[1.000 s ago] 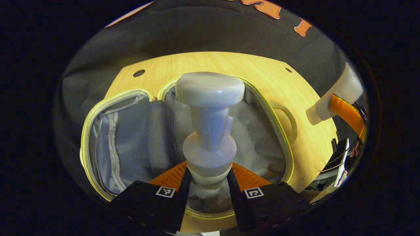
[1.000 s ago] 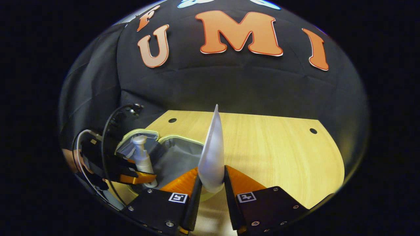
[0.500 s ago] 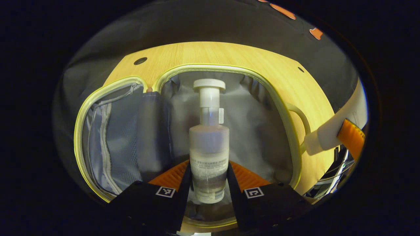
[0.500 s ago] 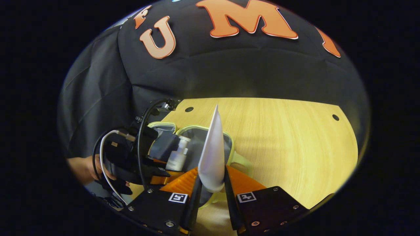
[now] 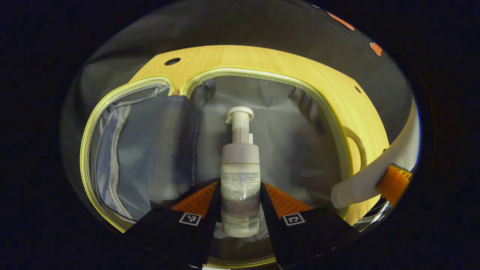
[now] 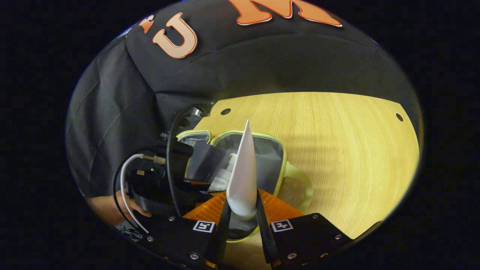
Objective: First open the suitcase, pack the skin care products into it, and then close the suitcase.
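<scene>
Suitcase (image 5: 262, 73) lying open flat on the wooden worktop (image 5: 300, 71), yellow-green piping round both halves, grey lining inside; mesh zip pocket (image 5: 131, 150) in the half on the left of the left gripper view, handle (image 5: 356, 150) sticking out on the right edge. Pump bottle (image 5: 240, 180) clamped at its lower body between both fingers of the left gripper (image 5: 240, 195), pump head pointing away from the camera, held low over the lining of the deeper half; touching the lining or not, cannot tell. White tube (image 6: 243, 172) pinched near its cap end by both fingers of the right gripper (image 6: 243, 210), flat crimped tail pointing up and away, hanging over the near rim of the same half. In the left gripper view, same tube (image 5: 375, 172) slanting in from the right over the suitcase edge. In the right gripper view, left gripper (image 6: 195, 187) with its cables just beside on the left, a hand (image 6: 112, 206) behind it, bottle (image 6: 225, 178) partly hidden by the tube.
</scene>
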`<state>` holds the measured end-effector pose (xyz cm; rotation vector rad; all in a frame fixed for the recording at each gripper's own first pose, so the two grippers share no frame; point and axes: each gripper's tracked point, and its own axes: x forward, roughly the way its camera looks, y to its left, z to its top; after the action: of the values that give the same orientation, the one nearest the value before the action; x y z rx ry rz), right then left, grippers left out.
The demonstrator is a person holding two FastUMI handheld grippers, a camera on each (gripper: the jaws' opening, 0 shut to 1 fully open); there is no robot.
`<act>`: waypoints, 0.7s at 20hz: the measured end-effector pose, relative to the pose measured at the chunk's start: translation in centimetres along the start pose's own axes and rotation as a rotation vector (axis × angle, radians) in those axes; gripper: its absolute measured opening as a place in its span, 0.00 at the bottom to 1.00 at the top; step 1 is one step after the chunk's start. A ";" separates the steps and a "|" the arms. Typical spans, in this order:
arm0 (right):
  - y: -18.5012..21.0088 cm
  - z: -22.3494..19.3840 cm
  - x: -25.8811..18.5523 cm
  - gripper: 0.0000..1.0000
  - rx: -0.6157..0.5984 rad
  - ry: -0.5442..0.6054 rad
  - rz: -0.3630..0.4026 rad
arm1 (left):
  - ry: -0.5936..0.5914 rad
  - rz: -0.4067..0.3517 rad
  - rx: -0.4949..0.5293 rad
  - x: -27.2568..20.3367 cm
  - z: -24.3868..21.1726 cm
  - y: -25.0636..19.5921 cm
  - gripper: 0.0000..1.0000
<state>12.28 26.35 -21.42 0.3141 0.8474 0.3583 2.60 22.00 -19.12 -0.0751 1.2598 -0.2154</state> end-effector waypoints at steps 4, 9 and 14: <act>0.5 -1.1 1.5 0.40 0.000 0.062 0.020 | -0.107 0.047 0.012 -3.2 0.9 1.4 0.74; 1.6 -2.8 3.6 0.40 0.014 0.150 0.030 | -0.215 0.162 -0.005 -8.4 1.1 5.7 0.73; 1.4 -4.6 5.0 0.40 0.047 0.259 0.004 | -0.302 0.307 -0.124 -12.4 1.1 12.7 0.74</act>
<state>11.55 30.31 -27.11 0.3173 1.1109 0.3882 1.60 36.83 -9.42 -0.0185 0.9672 0.1360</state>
